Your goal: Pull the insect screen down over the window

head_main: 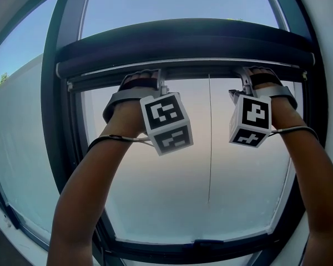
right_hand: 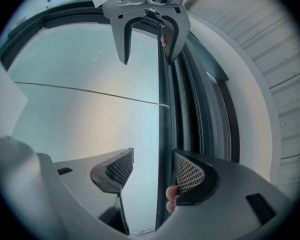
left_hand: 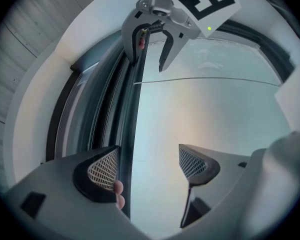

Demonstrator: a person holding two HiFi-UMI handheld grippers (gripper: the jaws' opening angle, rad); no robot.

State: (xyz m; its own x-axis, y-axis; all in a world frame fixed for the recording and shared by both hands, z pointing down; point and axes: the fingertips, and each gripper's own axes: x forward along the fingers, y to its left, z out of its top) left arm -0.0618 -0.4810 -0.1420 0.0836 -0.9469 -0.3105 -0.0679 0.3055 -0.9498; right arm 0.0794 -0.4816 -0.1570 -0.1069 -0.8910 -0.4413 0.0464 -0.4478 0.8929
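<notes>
The insect screen is rolled up in a dark cassette [head_main: 183,40] across the top of the window. Its slim pull bar [head_main: 205,70] sits just under the cassette. My left gripper [head_main: 160,85] reaches up to the bar left of the middle, and my right gripper [head_main: 245,82] reaches it further right. In the left gripper view the bar [left_hand: 126,134] runs beside the left pad, with the left gripper [left_hand: 150,159] open around it. In the right gripper view the bar [right_hand: 163,134] lies against the right pad of the right gripper [right_hand: 152,166], which is open too. A thin pull cord [head_main: 209,143] hangs from the bar.
The dark window frame [head_main: 54,126] surrounds the glass, with its lower rail [head_main: 200,248] at the bottom. White wall [head_main: 16,143] lies to the left. Each gripper view shows the other gripper [left_hand: 152,34] [right_hand: 147,29] further along the bar.
</notes>
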